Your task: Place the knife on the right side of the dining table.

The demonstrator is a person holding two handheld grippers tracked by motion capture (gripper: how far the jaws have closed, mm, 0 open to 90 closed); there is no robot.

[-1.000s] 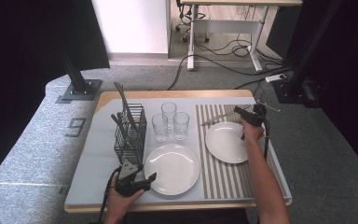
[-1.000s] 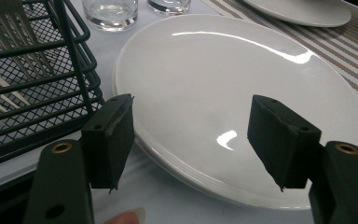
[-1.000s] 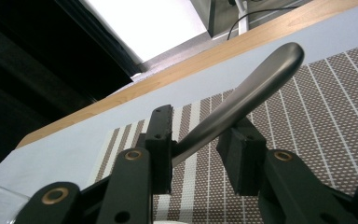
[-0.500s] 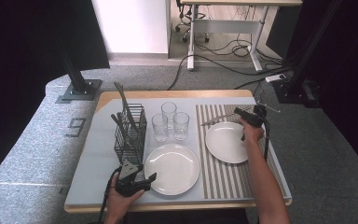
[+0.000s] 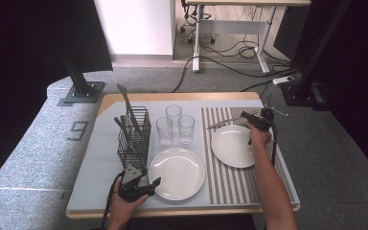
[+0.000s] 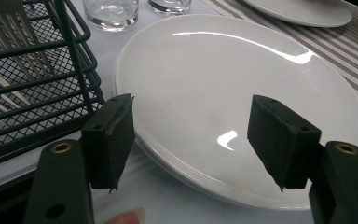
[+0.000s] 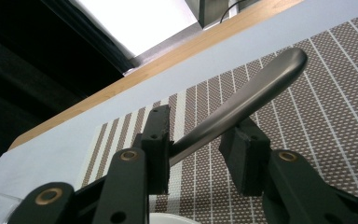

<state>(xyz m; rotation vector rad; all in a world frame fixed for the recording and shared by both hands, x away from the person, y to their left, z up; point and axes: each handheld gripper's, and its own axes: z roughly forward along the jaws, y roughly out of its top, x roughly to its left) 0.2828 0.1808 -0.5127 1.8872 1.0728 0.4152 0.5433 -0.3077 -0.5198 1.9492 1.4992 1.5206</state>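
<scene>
table (image 5: 182,97) bears striped mat (image 5: 235,184), cutlery basket (image 5: 133,139), plate (image 5: 177,173).

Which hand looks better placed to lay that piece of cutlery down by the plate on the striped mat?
Right: its tongs already hold the cutlery piece above the striped mat. The left tongs are open at the other plate.

Left gripper (image 5: 146,184) gapes wide; right gripper (image 5: 244,116) is clamped.

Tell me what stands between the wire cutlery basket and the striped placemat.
Three clear glasses stand in a cluster between the wire basket and the striped placemat; the near white plate lies there too, closer to the person. The high view shows it.
</scene>
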